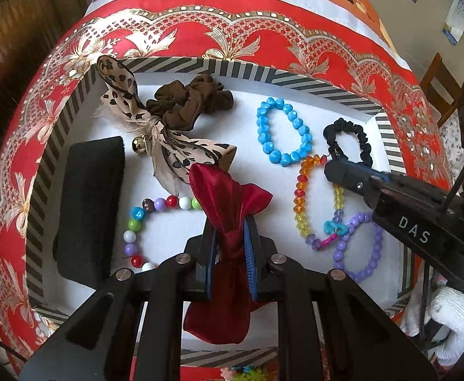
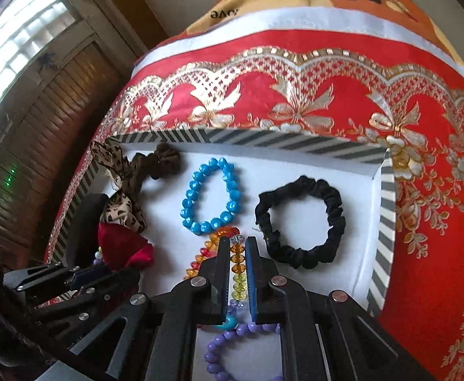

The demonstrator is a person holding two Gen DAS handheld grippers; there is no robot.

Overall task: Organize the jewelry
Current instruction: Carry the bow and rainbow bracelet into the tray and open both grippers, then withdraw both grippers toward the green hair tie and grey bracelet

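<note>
A striped-rim white box [image 1: 295,77] holds the jewelry. My left gripper [image 1: 230,222] is shut on the knot of a dark red satin bow [image 1: 232,197], held over the box's near middle. My right gripper [image 2: 235,244] stands over a rainbow crystal bracelet [image 2: 236,258], with the beads in the narrow gap between its fingers; it also shows in the left wrist view [image 1: 330,165]. A blue bead bracelet [image 1: 282,131], black scrunchie [image 2: 301,222], purple bead bracelet [image 1: 365,247], multicolour bead bracelet [image 1: 136,222], brown scrunchie [image 1: 193,98] and leopard bow [image 1: 155,130] lie in the box.
A black foam block [image 1: 89,209] sits at the box's left side. The box rests on a red and gold embroidered cloth [image 1: 232,35]. A wooden shutter [image 2: 50,127] stands to the left, a chair [image 1: 438,82] to the far right.
</note>
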